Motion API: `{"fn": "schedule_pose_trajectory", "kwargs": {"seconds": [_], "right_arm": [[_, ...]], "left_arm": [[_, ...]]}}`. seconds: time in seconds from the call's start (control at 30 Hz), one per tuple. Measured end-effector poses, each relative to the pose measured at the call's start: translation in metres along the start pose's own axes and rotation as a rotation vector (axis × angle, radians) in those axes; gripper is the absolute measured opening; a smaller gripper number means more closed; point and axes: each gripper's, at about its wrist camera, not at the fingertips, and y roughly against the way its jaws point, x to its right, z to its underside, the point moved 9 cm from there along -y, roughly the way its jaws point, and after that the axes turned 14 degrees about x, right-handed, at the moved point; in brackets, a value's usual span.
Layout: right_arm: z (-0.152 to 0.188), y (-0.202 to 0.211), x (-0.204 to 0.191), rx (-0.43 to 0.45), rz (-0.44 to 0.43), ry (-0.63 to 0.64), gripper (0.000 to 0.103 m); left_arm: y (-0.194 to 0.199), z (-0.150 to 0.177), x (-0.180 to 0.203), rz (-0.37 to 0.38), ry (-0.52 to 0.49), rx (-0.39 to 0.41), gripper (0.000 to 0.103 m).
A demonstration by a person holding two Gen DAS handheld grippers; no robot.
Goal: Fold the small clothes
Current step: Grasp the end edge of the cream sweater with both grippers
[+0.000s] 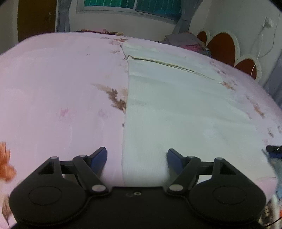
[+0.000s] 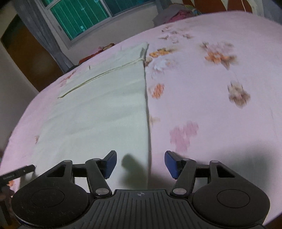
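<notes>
A pale cream ribbed garment (image 1: 176, 109) lies flat on the pink flowered bed sheet (image 1: 52, 88), with a folded edge line across its far part. My left gripper (image 1: 137, 158) is open and empty, straddling the garment's left edge at its near end. In the right wrist view the same garment (image 2: 98, 112) lies left of centre on the sheet (image 2: 211, 105). My right gripper (image 2: 140, 163) is open and empty, straddling the garment's right edge at its near end. The other gripper's tip (image 2: 19, 171) shows at the far left.
A pile of clothes (image 1: 186, 41) lies at the bed's far side by a red and white headboard (image 1: 225, 47). A window with curtains (image 1: 132, 7) is behind the bed. The right gripper's tip (image 1: 274, 149) shows at the right edge.
</notes>
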Motion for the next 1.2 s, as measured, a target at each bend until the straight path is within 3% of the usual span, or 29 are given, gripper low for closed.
{"fn": "schedule_pose_trajectory", "kwargs": {"seconds": [0.07,0.23,0.37,0.47,0.6,0.67,0.73,0.8,0.83,0.93,1.0,1.07,1.13,1.2], "right_arm": [[0.007,0.008,0.002,-0.001,-0.027,-0.045,0.060],[0.015,0.021,0.005,-0.009,-0.095,-0.154,0.059],[0.016,0.021,0.000,-0.030,-0.165,-0.238,0.058],[0.014,0.013,-0.003,-0.034,-0.190,-0.276,0.044],[0.014,0.006,0.001,-0.055,-0.216,-0.344,0.029],[0.018,0.008,-0.001,-0.071,-0.237,-0.339,0.013],[0.020,0.008,-0.002,-0.082,-0.251,-0.336,0.012],[0.022,0.005,-0.001,-0.086,-0.242,-0.335,0.012],[0.021,0.002,-0.001,-0.083,-0.239,-0.337,0.006],[0.007,0.014,0.000,0.005,-0.263,-0.368,0.006],[-0.005,0.021,0.001,0.043,-0.286,-0.377,0.006],[-0.002,0.015,0.003,0.011,-0.262,-0.322,0.006],[0.002,0.009,0.003,-0.015,-0.253,-0.306,0.006],[-0.006,0.011,-0.001,0.014,-0.270,-0.317,0.006]], "left_arm": [[0.006,0.004,-0.001,0.033,0.049,-0.004,0.070],[0.011,0.012,-0.003,0.207,0.272,-0.028,0.066],[0.001,0.016,-0.014,0.275,0.478,-0.030,0.047],[-0.008,0.017,-0.019,0.311,0.594,-0.023,0.041],[-0.012,0.019,-0.011,0.373,0.589,-0.055,0.035],[-0.014,0.021,-0.007,0.379,0.539,-0.076,0.031],[-0.019,0.021,-0.009,0.371,0.534,-0.083,0.025],[-0.021,0.020,-0.013,0.344,0.552,-0.072,0.006],[-0.019,0.017,-0.015,0.345,0.579,-0.045,0.006],[-0.007,0.003,-0.020,0.360,0.635,0.075,0.005],[-0.015,0.009,-0.024,0.298,0.595,0.046,0.005],[-0.025,0.017,-0.025,0.259,0.596,0.004,0.004],[-0.023,0.011,-0.021,0.272,0.617,0.038,0.004],[-0.017,-0.003,-0.015,0.300,0.627,0.097,0.004]]}}
